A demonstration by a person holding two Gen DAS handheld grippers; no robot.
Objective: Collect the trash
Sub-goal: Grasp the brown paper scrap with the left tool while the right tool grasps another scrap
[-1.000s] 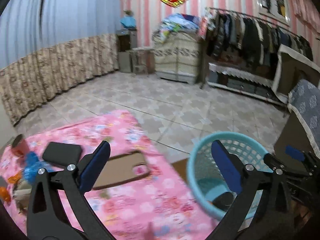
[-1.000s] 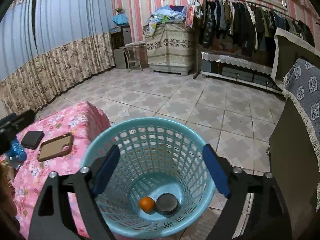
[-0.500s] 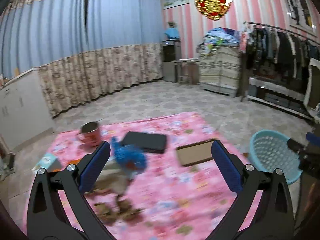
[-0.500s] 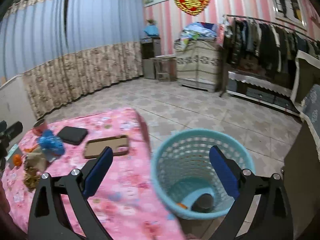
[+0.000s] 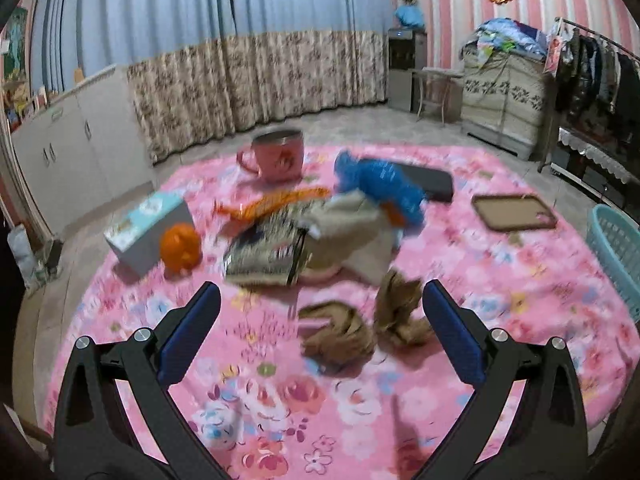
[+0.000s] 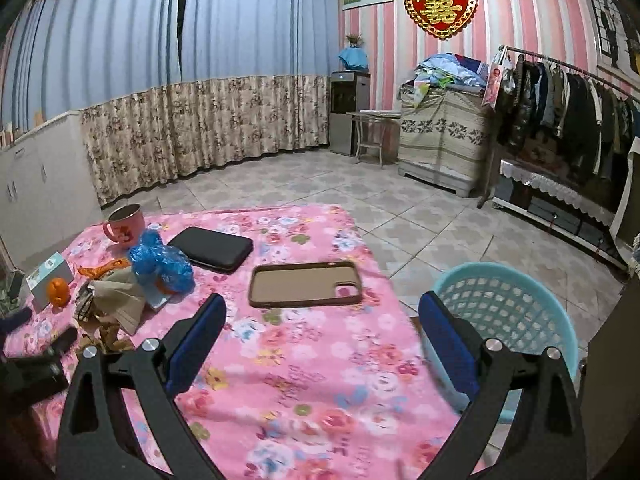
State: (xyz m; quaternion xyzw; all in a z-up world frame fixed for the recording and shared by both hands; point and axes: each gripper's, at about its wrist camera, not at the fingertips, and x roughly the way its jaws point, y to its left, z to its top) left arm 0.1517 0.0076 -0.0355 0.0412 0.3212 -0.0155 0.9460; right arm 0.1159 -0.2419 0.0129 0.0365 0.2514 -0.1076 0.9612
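Observation:
On the pink floral table lies a heap of trash: two crumpled brown papers, a foil wrapper, a beige tissue, a blue plastic bag and an orange wrapper. My left gripper hangs open just short of the brown papers, with nothing between its pads. My right gripper is open and empty over the table's near right part. The teal basket stands on the floor just right of it. The blue bag lies far to its left.
A pink mug, a tissue box and an orange sit around the heap. A black case and a brown phone case lie toward the basket side. A tiled floor, curtains and a clothes rack lie beyond.
Both views swung left, from the basket to the table. The left gripper came down close to the trash heap. The right gripper left the basket's mouth and now hangs over the cloth.

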